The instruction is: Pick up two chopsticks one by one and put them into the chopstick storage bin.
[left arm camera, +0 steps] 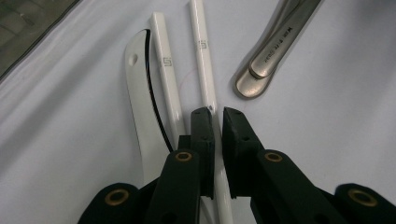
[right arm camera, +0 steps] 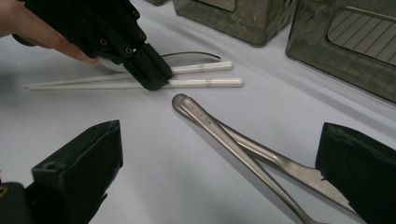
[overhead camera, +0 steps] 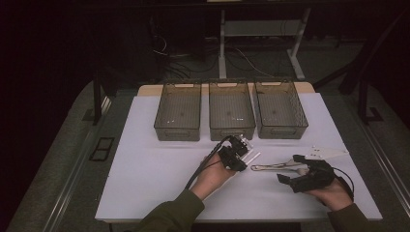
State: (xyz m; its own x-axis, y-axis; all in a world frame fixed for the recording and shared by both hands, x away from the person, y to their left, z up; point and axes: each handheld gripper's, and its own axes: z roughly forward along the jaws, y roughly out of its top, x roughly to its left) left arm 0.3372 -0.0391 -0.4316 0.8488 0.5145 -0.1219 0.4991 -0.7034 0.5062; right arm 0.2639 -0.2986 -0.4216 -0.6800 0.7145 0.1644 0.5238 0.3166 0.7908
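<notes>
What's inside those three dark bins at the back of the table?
All three bins look empty through their open tops in the high view; bare floors show. Corners behind their near walls are hidden.

Three smoky translucent plastic bins (overhead camera: 231, 116) wall off the far edge of the white surface (overhead camera: 145, 179), whose near-left stretch lies open, while white chopsticks (right arm camera: 205, 83) and crossed steel cutlery handles (right arm camera: 219, 128) crowd the middle.

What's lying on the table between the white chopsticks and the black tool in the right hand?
Two overlapping metal utensil handles lie between the white chopsticks and the right gripper, as the right gripper view shows.
</notes>
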